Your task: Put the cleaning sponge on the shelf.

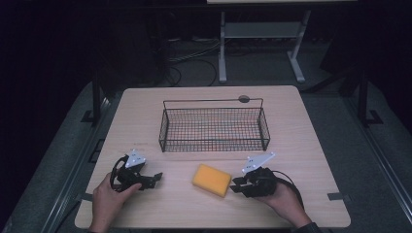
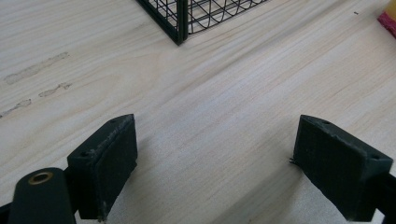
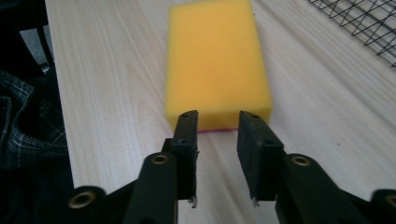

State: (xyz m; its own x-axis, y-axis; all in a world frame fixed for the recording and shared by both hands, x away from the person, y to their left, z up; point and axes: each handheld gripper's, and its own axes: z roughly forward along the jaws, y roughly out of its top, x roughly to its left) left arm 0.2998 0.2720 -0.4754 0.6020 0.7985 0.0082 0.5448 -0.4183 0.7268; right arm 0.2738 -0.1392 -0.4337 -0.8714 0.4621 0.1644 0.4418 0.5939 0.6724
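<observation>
High view: yellow sponge (image 1: pixel 211 180) lies near worktop (image 1: pixel 145 104) front edge, just left of right gripper (image 1: pixel 236 184); wire basket (image 1: pixel 214 128) behind at centre.
Left gripper view: left gripper (image 2: pixel 215 156) jaws wide apart over bare wood.
Right gripper view: jaws slightly apart, nothing between, sponge end just ahead.

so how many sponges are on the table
1. A yellow sponge lies flat on the table, in front of the wire basket, just ahead of the right tool. The basket looks empty.

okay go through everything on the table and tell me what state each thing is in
Sponge: lying flat on the table, not gripped.
Wire basket: upright, empty.
Left gripper: jaws wide open, nothing between them.
Right gripper: jaws slightly apart, aimed at the sponge's near end.
</observation>
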